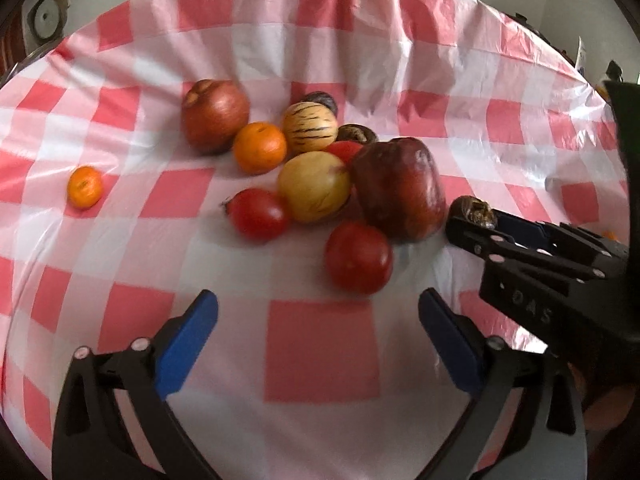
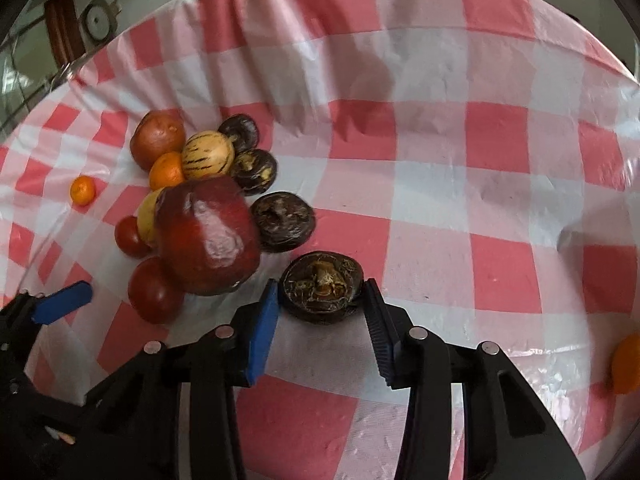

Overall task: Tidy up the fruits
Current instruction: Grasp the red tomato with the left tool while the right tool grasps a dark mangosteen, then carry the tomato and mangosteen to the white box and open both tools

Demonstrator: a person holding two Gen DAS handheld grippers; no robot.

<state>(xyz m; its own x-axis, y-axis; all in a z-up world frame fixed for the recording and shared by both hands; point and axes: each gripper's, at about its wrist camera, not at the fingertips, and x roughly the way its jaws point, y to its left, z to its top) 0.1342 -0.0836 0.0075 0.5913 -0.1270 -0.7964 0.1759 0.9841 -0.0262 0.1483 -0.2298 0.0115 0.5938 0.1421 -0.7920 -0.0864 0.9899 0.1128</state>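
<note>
We see a desk under a creased red-and-white checked cloth. Our right claw grips a dark brown fruit beside the fruit pile; our left claw gapes empty.

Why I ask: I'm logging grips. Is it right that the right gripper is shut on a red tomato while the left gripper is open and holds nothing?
Not quite. The right wrist view shows the right gripper shut on a dark brown, wrinkled round fruit, not a red tomato. The rest holds: the left gripper is open and holds nothing.
</note>
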